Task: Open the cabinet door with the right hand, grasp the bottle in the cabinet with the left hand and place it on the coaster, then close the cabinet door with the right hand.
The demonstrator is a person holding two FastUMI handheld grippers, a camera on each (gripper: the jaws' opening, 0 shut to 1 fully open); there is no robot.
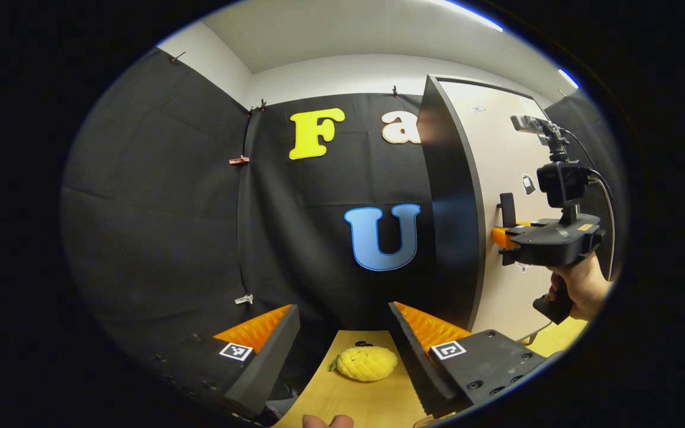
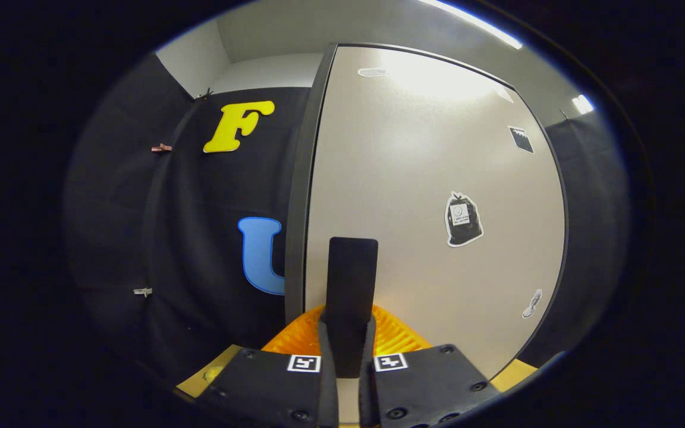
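Observation:
A tall cabinet has a dark side panel [image 1: 449, 208] and a pale door [image 2: 426, 178] that sits flush with it. In the right gripper view, my right gripper [image 2: 349, 333] is shut on the door's black upright handle [image 2: 351, 267], with a finger pressing on each side. The left gripper view shows that same gripper [image 1: 506, 238] at the handle [image 1: 506, 208], held by a hand [image 1: 583, 285]. My left gripper [image 1: 341, 309] is open over the wooden table [image 1: 354, 404], with nothing between its fingers. The bottle is hidden behind the door.
A yellow lemon-shaped item [image 1: 366, 362] lies on the table just ahead of the left gripper. A fingertip [image 1: 327, 421] shows at the table's near edge. Black cloth walls close off the left and back.

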